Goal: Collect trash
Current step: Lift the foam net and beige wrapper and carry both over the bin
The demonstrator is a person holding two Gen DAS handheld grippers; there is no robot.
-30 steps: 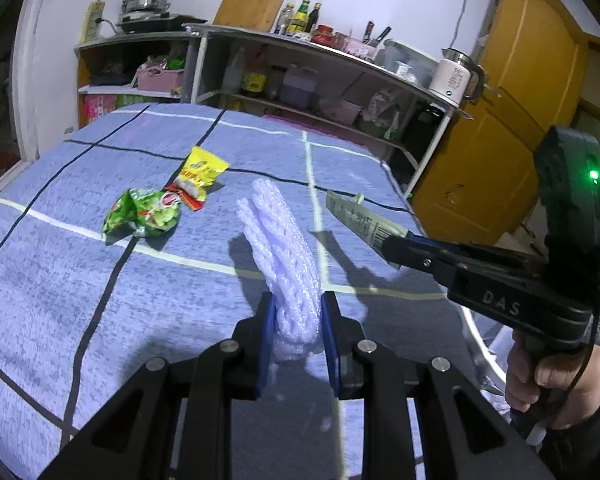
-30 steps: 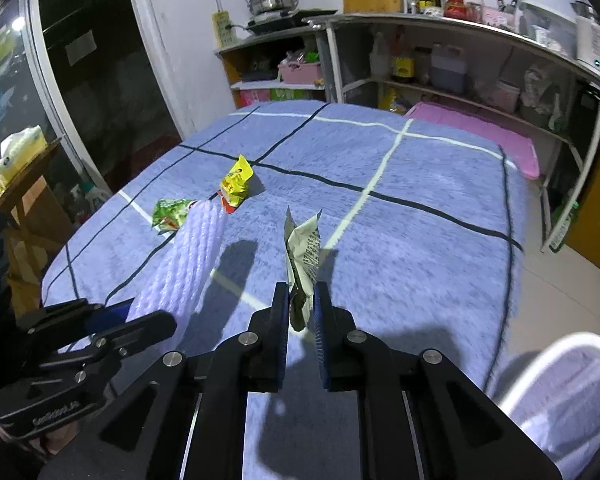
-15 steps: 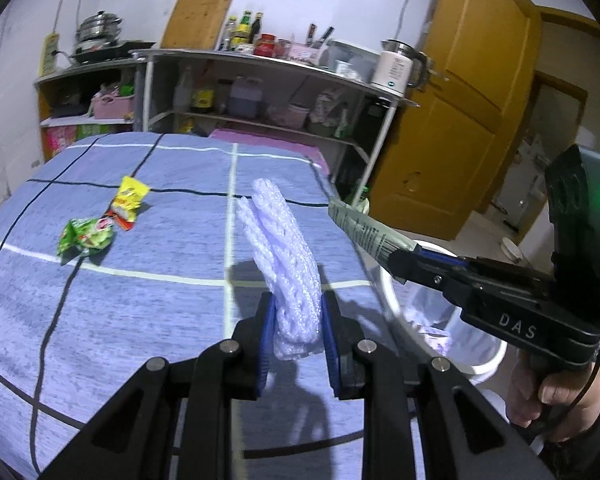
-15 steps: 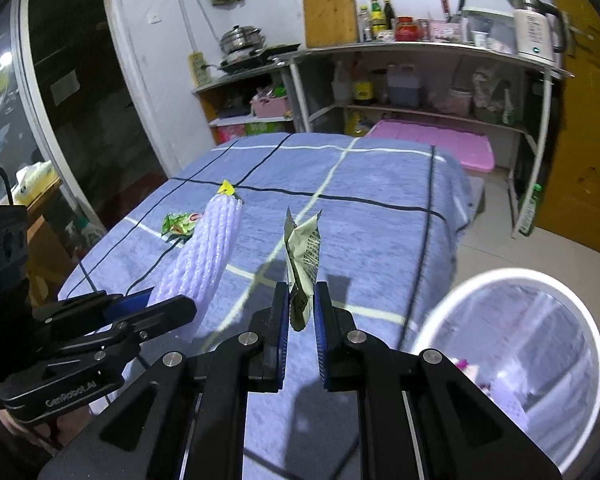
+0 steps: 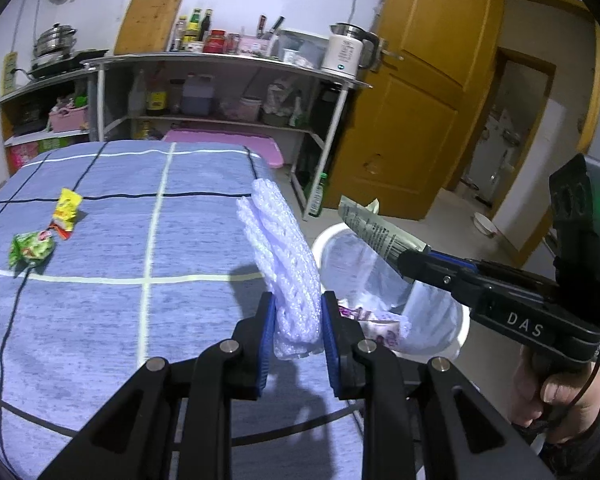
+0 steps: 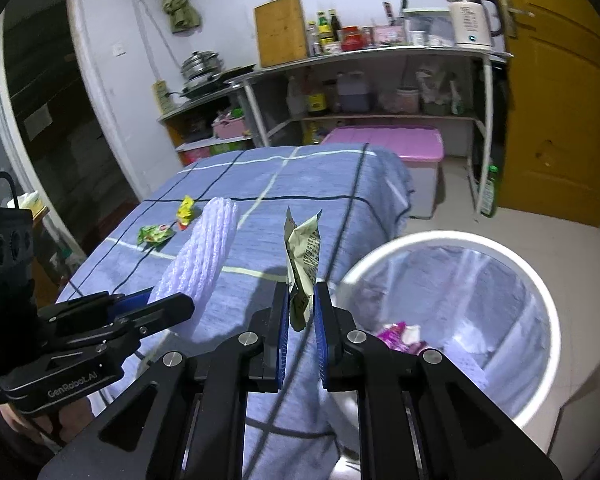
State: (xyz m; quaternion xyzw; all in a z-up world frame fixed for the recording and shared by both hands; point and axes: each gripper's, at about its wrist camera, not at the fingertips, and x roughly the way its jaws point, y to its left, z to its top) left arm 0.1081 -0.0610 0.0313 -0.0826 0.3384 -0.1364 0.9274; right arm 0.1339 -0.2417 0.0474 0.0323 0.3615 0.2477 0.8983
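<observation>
My left gripper (image 5: 298,316) is shut on a white foam net sleeve (image 5: 282,256), which sticks up and away from the jaws over the bed's right edge. My right gripper (image 6: 301,312) is shut on a crumpled grey-green printed wrapper (image 6: 302,252), held upright. Just right of that wrapper stands a white trash bin (image 6: 538,280) with a clear liner and some pink and white trash inside; the same trash bin (image 5: 458,334) shows behind the sleeve in the left wrist view. A green wrapper (image 5: 30,248) and a yellow wrapper (image 5: 66,212) lie on the blue bedspread (image 5: 100,320).
A metal shelf unit (image 5: 220,92) with bottles, a kettle and a cutting board stands behind the bed. A pink-lidded box (image 6: 384,140) sits under it. An orange door (image 5: 412,100) is at the right, with a green bottle (image 6: 490,192) on the floor near it.
Both grippers swung right with their loads, from over the middle of the bed to its right edge. The trash bin came into view and now lies close below and right of them.
</observation>
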